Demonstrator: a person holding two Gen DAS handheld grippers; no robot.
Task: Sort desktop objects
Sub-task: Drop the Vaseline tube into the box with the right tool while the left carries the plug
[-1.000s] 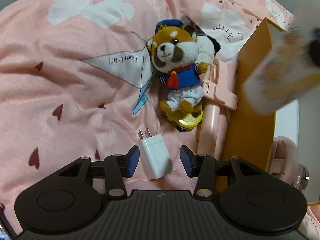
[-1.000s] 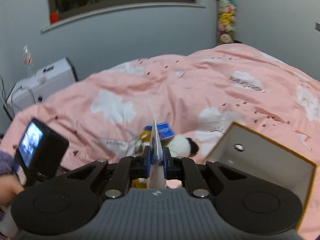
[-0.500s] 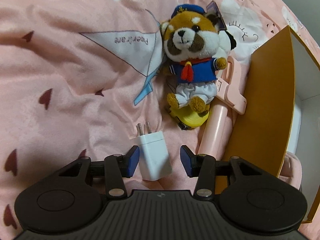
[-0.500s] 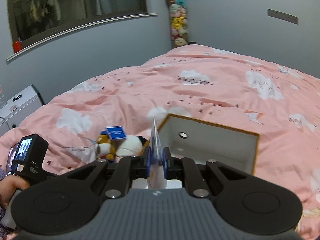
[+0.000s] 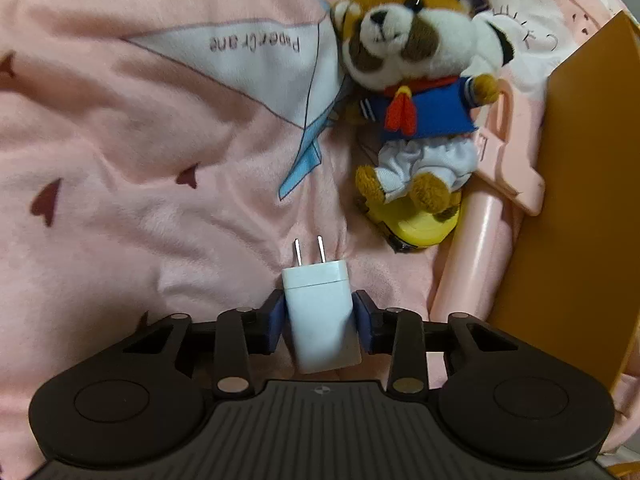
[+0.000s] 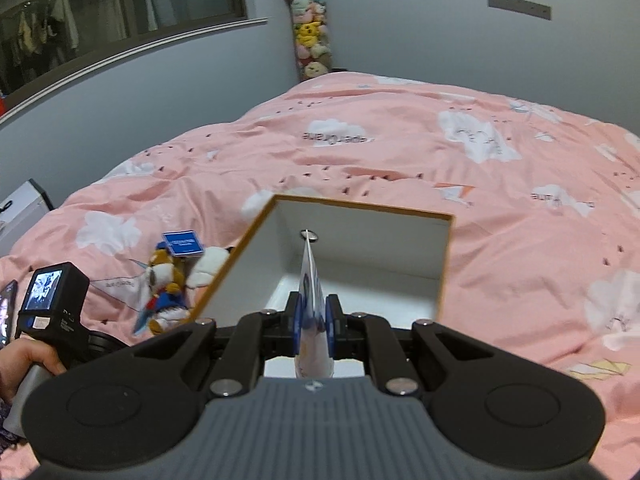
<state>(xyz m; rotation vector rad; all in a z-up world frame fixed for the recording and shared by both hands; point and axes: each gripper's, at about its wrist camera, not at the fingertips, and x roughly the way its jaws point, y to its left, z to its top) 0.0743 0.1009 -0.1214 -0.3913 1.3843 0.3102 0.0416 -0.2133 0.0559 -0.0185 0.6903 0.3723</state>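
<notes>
white charger [image 5: 320,312] | prongs up-frame | flat on bedspread | thin card [image 6: 311,304] | edge-on

The left gripper [image 5: 318,322] is pointed straight down, its jaws closing about the white charger [image 5: 320,316], the pads at its sides. The right gripper [image 6: 314,322] is angled downward, clamped on a thin card [image 6: 311,304] standing edge-up.

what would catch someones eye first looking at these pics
Probably the plush red panda in a blue sailor suit, lying on the pink bedspread. Just below it, the left gripper is closing its jaws around a white charger. The right gripper holds a thin card over the open box.
</notes>
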